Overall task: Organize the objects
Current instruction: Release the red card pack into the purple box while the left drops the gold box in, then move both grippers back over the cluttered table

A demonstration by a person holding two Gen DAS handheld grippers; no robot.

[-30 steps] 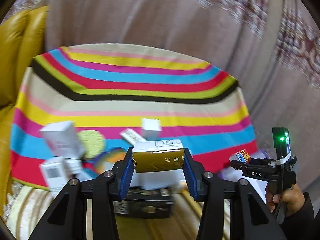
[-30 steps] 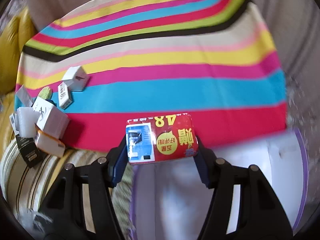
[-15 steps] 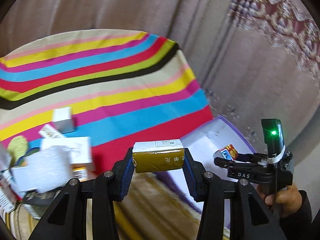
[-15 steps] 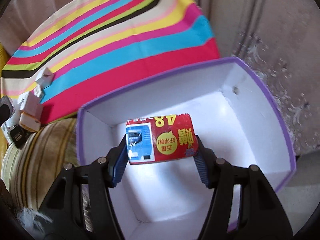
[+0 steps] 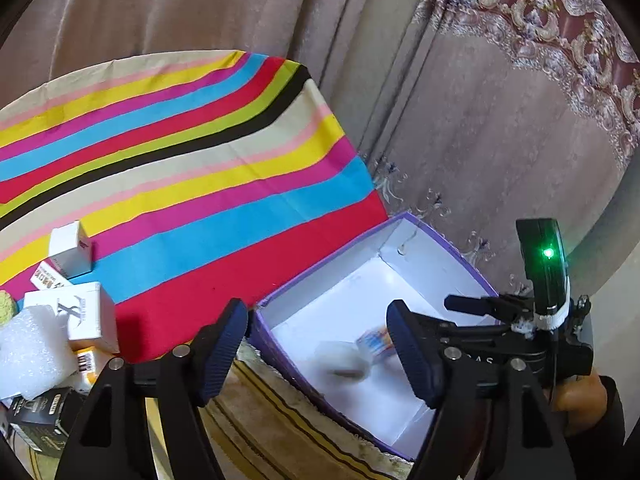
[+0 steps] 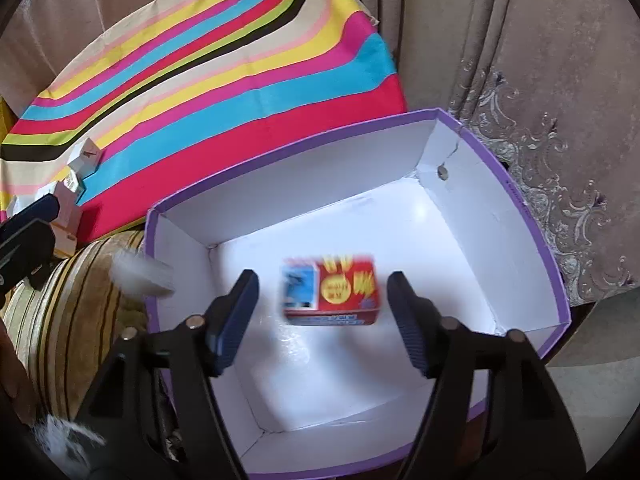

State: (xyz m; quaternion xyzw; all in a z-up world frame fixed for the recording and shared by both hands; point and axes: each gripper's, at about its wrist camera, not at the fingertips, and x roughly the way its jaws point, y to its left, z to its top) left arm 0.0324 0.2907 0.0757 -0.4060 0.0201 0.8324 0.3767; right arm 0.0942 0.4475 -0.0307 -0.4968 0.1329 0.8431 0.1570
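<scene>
A purple box with a white inside (image 5: 328, 284) (image 6: 320, 176) stands beside the striped cloth. My right gripper (image 6: 322, 320) hangs over it, jaws opening. The red carton (image 6: 330, 292) is blurred and loose between the fingers, clear of both pads, inside the box. My left gripper (image 5: 316, 354) is above the box's near left corner, jaws opening too. The gold-wrapped pack (image 5: 342, 362) (image 6: 140, 276) is a blur below it, touching neither pad, at the box's left wall. The red carton (image 5: 374, 342) also shows as a blur beside the pack. The right gripper (image 5: 500, 320), held by a hand, appears at the right.
A striped cloth (image 5: 180, 184) (image 6: 200, 80) covers the surface to the left. Several small white boxes (image 5: 80, 312) and a foam block (image 5: 32, 348) are piled at its near left edge. A striped cushion (image 5: 280, 420) (image 6: 72, 300) lies under the box. Curtains (image 5: 480, 120) hang behind.
Both grippers swung right from the cloth to over the purple box. Both then opened and let go: the red carton and the gold-wrapped pack have left the pads and drop.
</scene>
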